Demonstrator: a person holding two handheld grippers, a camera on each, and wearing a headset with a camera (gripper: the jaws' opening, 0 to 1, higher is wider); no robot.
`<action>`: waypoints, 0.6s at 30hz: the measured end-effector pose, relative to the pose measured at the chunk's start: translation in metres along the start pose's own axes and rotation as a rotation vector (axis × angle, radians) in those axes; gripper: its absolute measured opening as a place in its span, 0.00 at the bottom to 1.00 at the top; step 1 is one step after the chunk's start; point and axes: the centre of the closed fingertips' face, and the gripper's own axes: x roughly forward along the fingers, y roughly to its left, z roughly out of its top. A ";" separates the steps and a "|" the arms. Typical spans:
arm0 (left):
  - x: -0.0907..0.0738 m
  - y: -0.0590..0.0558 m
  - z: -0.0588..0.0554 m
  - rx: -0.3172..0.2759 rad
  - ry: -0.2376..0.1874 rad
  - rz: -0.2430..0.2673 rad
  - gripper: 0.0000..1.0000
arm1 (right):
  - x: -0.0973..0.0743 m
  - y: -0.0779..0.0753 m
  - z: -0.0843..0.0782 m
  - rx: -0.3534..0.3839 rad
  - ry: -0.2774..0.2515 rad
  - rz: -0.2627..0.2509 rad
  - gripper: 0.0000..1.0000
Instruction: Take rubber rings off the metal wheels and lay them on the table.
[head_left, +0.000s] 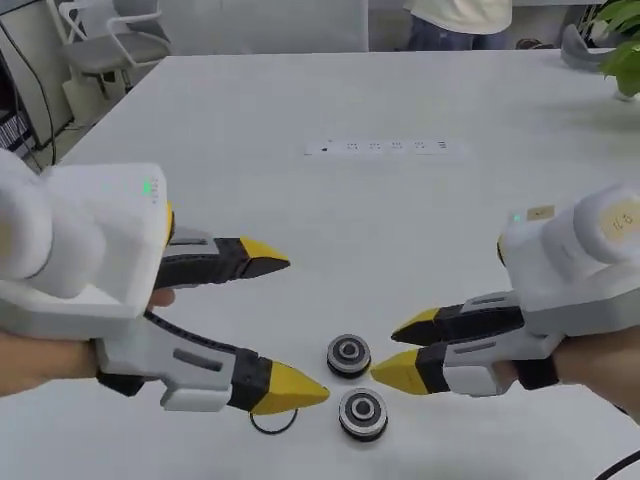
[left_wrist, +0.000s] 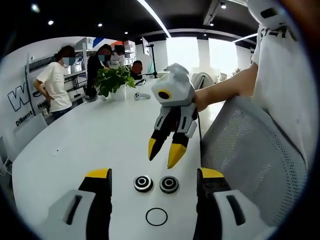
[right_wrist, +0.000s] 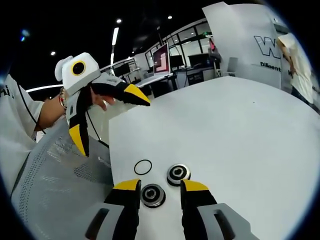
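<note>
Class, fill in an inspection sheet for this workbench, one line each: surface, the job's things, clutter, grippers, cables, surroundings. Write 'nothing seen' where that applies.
Surface: white table, with a socket strip set flush in it.
Job's things: far wheel and near wheel close together; one rubber ring lies flat on the table beside them.
Clutter: potted plant at the far corner.
Grippers: left gripper open wide; right gripper open, tips near the far wheel; neither holds anything.
Cables: dark cable by the right gripper.
Surroundings: office chair; people standing beyond the table.
</note>
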 end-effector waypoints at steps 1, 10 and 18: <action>0.002 -0.001 0.000 0.001 0.001 -0.008 0.65 | 0.000 0.000 0.000 0.001 0.001 0.001 0.29; 0.021 -0.005 -0.002 0.000 -0.013 -0.051 0.62 | 0.003 0.003 -0.005 -0.010 0.023 0.013 0.29; 0.037 -0.010 -0.007 -0.009 -0.022 -0.056 0.59 | 0.007 0.008 -0.013 -0.015 0.043 0.047 0.29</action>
